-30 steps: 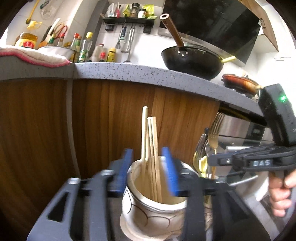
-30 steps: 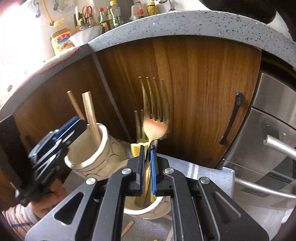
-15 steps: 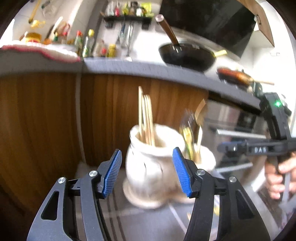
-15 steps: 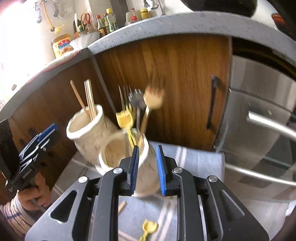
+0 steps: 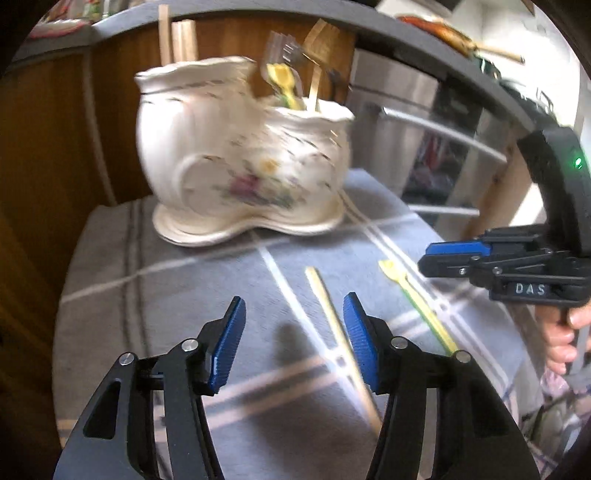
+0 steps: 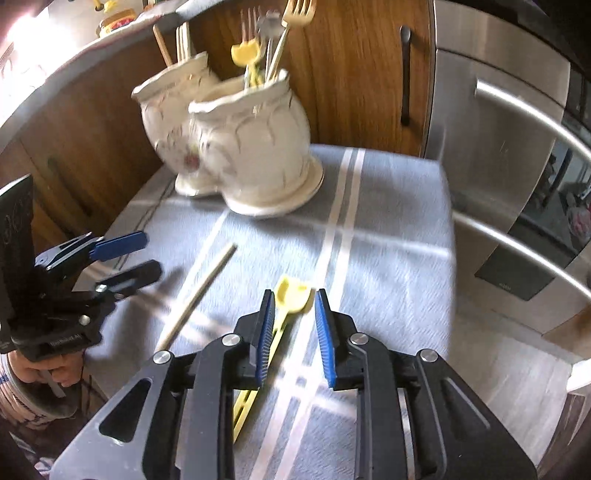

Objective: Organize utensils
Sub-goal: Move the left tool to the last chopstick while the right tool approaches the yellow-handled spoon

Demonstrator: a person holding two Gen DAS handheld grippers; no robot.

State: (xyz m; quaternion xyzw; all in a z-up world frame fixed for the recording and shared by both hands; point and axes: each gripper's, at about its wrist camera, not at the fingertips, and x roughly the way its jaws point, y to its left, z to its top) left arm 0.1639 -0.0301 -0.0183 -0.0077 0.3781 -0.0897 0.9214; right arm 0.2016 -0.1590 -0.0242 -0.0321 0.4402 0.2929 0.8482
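Observation:
A white ceramic double holder [image 5: 236, 155] stands at the back of a grey striped cloth [image 5: 177, 288]; it also shows in the right wrist view [image 6: 251, 147]. Chopsticks [image 5: 181, 37] stand in its left pot, forks [image 6: 280, 33] and a yellow utensil [image 6: 245, 55] in the right pot. One wooden chopstick [image 5: 332, 325] and a yellow plastic fork [image 6: 291, 295] lie loose on the cloth. My left gripper [image 5: 295, 339] is open and empty, hovering with the chopstick near its right finger. My right gripper [image 6: 293, 332] is open and empty above the yellow fork.
Wooden cabinet doors [image 6: 351, 74] rise behind the holder. A stainless appliance with bar handles [image 6: 517, 147] stands to the right of the cloth. A grey counter edge [image 5: 258, 11] runs overhead.
Both grippers have pulled back and down from the holder. The right gripper let go of the gold fork, which now stands in the right pot, and opened wider. The left stayed open.

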